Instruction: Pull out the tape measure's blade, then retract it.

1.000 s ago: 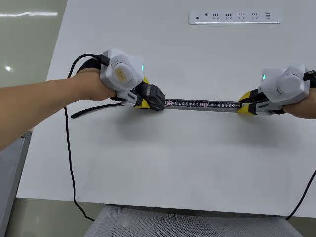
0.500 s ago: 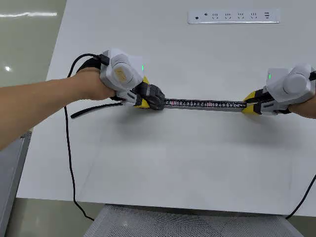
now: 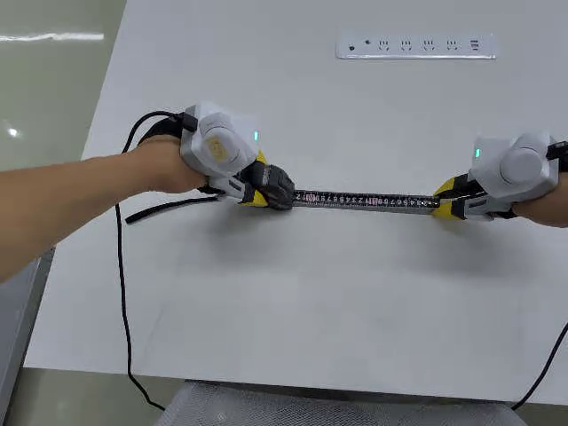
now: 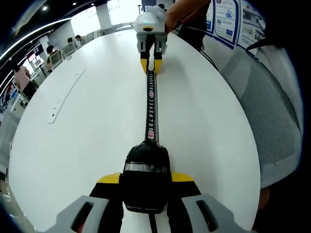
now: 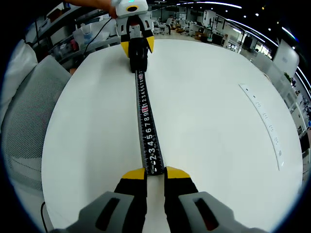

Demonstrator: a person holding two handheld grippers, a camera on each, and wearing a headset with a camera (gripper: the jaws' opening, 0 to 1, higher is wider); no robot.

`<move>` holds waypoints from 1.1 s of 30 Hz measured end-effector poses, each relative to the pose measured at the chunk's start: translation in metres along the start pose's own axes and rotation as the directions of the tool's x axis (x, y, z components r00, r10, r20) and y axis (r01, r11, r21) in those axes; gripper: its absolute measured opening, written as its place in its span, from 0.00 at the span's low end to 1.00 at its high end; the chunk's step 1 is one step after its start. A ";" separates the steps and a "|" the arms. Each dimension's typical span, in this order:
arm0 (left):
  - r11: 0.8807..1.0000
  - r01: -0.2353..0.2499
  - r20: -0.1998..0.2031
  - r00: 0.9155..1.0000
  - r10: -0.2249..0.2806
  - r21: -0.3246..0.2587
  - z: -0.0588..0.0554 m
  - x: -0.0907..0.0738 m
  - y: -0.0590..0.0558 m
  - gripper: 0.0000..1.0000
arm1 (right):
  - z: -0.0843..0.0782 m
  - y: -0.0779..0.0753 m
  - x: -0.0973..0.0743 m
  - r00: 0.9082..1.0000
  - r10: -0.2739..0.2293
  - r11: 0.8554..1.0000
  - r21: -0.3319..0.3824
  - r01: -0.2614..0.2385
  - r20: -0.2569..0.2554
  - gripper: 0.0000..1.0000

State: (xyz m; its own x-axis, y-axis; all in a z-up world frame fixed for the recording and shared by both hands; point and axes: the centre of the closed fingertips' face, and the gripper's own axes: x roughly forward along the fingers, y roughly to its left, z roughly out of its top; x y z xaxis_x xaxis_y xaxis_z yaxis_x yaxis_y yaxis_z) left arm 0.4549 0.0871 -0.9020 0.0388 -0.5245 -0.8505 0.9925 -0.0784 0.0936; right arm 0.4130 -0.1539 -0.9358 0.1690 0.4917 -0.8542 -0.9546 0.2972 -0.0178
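l gripper [image 3: 253, 189] is clamping the tape measure case [image 3: 275, 185] over the table [image 3: 311, 302]; r gripper [image 3: 446, 207] is pinching the blade [image 3: 364, 200] tip, blade stretching straight betw them. pull-out is looking abt done; retract is remaining.

I've got L gripper [image 3: 263, 188] clamped on the tape case [image 3: 277, 185], R gripper [image 3: 446, 203] pinched shut on the blade end [image 3: 431, 202], jaws facing each other, well apart.
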 end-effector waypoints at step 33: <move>0.999 -0.044 0.002 0.999 0.044 -0.009 0.000 0.003 0.005 0.34 | 0.003 -0.003 0.000 0.992 -0.054 0.994 -0.099 0.042 -0.116 0.17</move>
State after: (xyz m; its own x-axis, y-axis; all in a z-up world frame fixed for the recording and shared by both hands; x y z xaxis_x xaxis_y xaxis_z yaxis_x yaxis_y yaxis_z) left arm 0.4600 0.0857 -0.9039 0.0826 -0.5291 -0.8445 0.9908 -0.0476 0.1267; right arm 0.4163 -0.1521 -0.9335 0.1904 0.3770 -0.9065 -0.9662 0.2355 -0.1050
